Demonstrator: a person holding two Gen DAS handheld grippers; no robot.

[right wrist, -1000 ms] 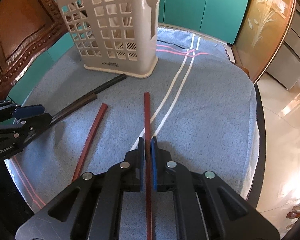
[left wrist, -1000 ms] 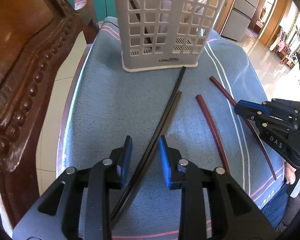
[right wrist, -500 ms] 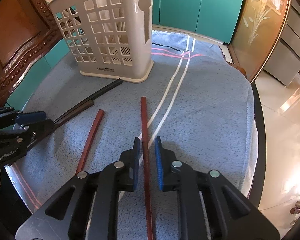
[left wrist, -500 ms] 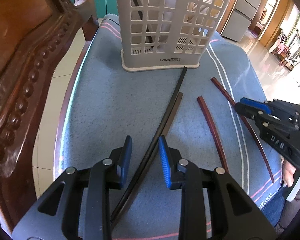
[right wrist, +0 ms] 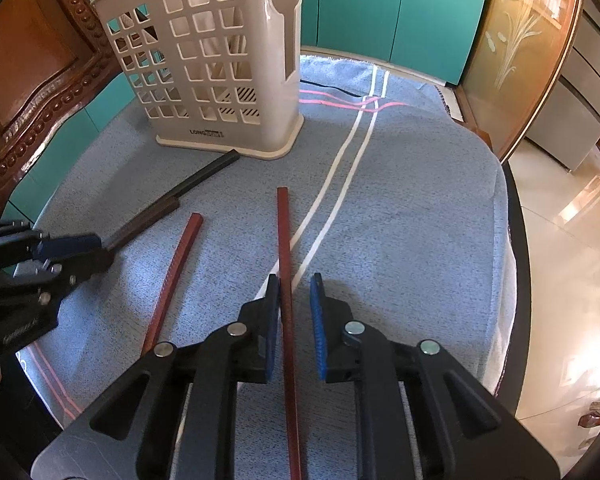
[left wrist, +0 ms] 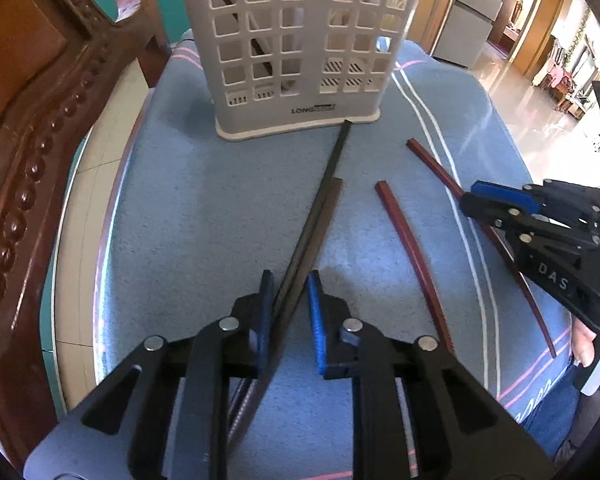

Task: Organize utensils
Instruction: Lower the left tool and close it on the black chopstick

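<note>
Chopsticks: four are seen lying loose on the blue cloth (right wrist: 420,216), none of them yet put away.
Dark pair (left wrist: 316,216): laid side by side, the far tip of the longer one touching the foot of the holder.
Red pair: one red chopstick (right wrist: 286,280) runs between the right fingers; the other red chopstick (right wrist: 172,276) lies apart to its left.
Holder (left wrist: 296,40): the white lattice holder is stood upright at the far side of the cloth; some long things are already glimpsed through its holes, but what they are cannot be told.
Left gripper (left wrist: 290,320): its jaws have just been closing around the dark pair; a narrow gap is left, and the left pad appears to touch the sticks, the right pad not.
Right gripper (right wrist: 294,324): its jaws have just been opening a little; the red chopstick is beside the left pad, clear of the right one, and is not clamped.
Done: nothing visibly sorted from the cloth.
Left: all four chopsticks are to be gripped, lifted and stood in the holder.
</note>
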